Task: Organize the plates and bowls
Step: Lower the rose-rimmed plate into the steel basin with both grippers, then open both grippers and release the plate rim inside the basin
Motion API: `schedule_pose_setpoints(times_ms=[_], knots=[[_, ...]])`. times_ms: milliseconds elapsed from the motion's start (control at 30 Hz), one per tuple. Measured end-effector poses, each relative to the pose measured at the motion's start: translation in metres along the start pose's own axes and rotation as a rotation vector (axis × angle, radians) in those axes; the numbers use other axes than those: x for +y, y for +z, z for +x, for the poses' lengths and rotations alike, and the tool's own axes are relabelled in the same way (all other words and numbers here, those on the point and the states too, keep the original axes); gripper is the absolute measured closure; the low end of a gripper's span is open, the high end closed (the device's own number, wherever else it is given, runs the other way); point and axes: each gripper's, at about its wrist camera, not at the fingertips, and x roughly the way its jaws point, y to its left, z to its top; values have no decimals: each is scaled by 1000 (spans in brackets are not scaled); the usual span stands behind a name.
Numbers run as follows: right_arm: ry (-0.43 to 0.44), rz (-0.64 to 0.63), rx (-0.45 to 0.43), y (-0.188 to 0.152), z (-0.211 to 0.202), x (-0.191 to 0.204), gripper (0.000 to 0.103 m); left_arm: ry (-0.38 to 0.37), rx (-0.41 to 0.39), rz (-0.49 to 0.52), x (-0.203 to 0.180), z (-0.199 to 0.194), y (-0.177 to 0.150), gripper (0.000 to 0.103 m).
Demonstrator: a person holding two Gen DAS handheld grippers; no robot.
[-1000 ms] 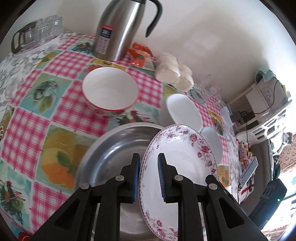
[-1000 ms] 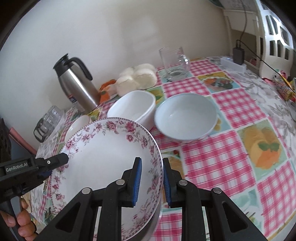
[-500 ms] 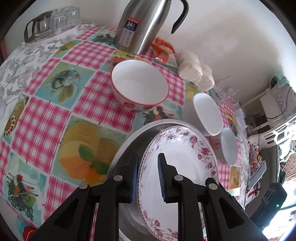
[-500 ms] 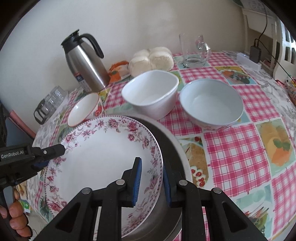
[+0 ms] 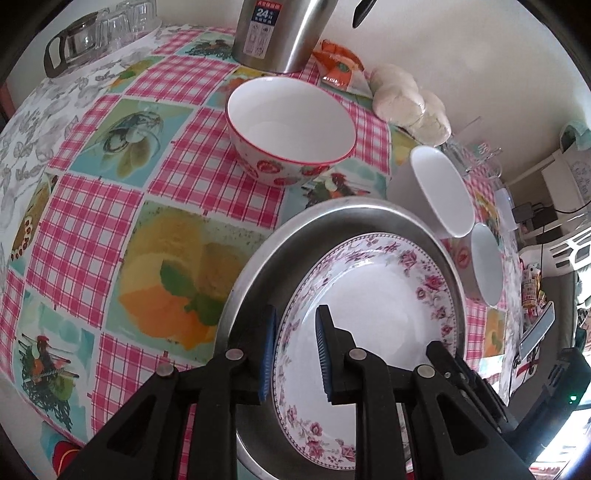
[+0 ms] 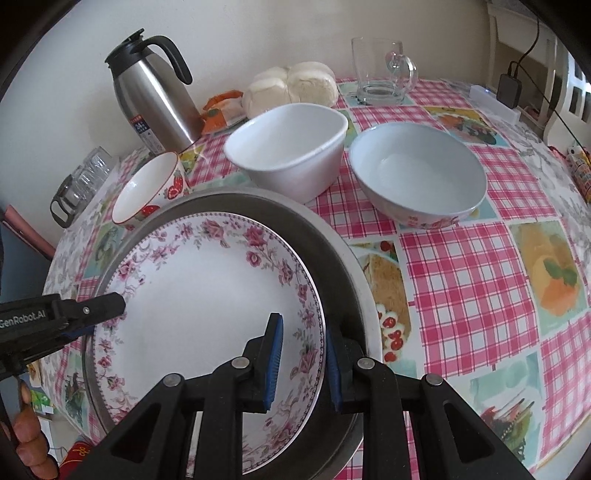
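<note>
A white plate with a pink floral rim sits inside the round steel pan; I cannot tell whether it touches the pan's bottom. My left gripper is shut on the plate's rim, and its fingertip shows at the plate's left edge in the right wrist view. My right gripper is shut on the opposite rim. Behind the pan stand a strawberry-print bowl, a white squarish bowl and a pale blue bowl.
A steel thermos jug, a bag of white buns, an orange packet and a glass mug line the wall. A glass pot with cups stands at the far corner. A person's hand grips the left tool.
Both grippers have come down with the floral plate, which now sits lower inside the steel pan. The grips on its rim are unchanged.
</note>
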Motion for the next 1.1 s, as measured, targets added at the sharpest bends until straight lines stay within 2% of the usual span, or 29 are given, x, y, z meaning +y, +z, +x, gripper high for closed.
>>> schedule_pose_setpoints(times_ms=[367,767,1000,1100], knots=[[-12,6,-16,3,0,-5,79,-7,-2,28,-8,9,-2,81],[-8,13,-19,3,1,-9,78,-28,12,6,-7,16,1,81],[-8,7,-13,3,0,-9,79,7,-33,35,-12,4,1,78],[-26,-2,-49,5,-7,-8,79,25,-56,52,-16,-1,0,78]])
